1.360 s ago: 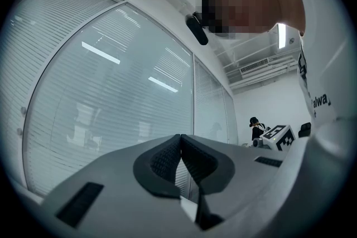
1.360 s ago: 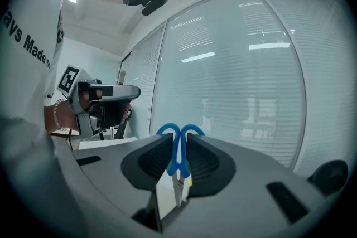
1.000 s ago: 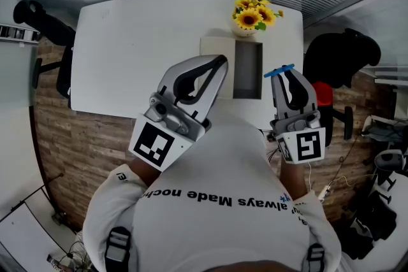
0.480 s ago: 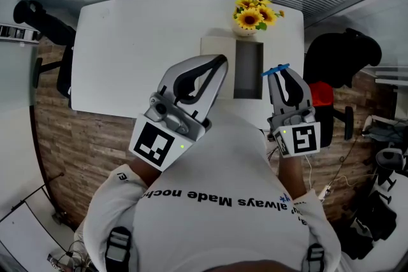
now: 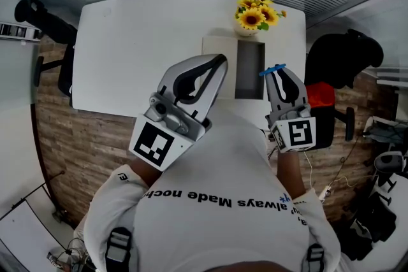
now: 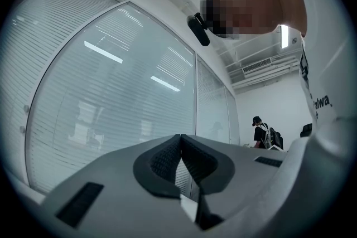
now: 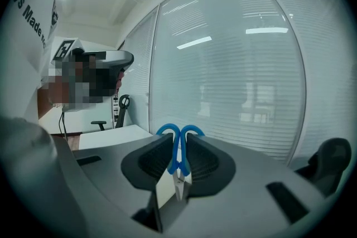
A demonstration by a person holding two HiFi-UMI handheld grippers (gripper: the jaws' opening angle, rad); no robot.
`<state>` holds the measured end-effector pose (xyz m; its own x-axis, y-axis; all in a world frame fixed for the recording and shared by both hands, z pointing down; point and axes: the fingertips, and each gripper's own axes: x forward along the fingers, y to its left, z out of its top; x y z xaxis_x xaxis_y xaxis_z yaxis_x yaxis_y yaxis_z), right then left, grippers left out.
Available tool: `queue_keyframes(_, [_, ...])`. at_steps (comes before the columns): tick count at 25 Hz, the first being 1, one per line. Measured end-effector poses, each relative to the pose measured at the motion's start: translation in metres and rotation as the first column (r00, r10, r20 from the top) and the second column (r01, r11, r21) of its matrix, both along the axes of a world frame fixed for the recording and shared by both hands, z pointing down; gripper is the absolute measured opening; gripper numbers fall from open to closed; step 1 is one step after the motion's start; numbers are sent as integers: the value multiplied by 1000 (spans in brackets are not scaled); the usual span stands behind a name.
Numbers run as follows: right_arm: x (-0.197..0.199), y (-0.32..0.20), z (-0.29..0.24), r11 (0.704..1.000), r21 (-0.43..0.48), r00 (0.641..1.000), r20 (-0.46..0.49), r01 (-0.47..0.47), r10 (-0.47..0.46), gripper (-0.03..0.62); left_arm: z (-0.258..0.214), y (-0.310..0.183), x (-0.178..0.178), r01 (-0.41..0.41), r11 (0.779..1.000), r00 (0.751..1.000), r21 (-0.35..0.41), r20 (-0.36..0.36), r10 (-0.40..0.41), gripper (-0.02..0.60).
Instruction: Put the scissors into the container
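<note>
Blue-handled scissors (image 7: 179, 147) stand clamped between the pads of my right gripper (image 7: 178, 160), handles up past the tips and blades pointing back toward the camera. In the head view the right gripper (image 5: 281, 74) is raised near the table's front right, the blue scissors (image 5: 272, 69) at its tip, just right of the long grey container (image 5: 248, 78). My left gripper (image 5: 217, 64) is raised left of the container, shut with nothing in it. In the left gripper view its pads (image 6: 167, 160) meet, and only a glass wall shows beyond.
A white table (image 5: 140, 41) carries the container, a pale mat (image 5: 217, 54) beside it and a pot of sunflowers (image 5: 255, 14) behind it. Black office chairs stand at the left (image 5: 44, 25) and right (image 5: 341, 54). A person stands far off in the left gripper view.
My right gripper with the scissors has drifted slightly left and up, closer to the container. The left gripper has stayed still.
</note>
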<state>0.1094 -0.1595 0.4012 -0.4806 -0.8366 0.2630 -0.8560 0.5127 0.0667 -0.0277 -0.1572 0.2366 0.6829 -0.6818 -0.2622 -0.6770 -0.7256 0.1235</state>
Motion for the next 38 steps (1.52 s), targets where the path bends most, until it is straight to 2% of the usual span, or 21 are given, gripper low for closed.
queue_keyframes(38, [8,-4,93,981,-194,998,-69,-24,11,84,1,0,0,4,1000,1000,0,1,-4,20])
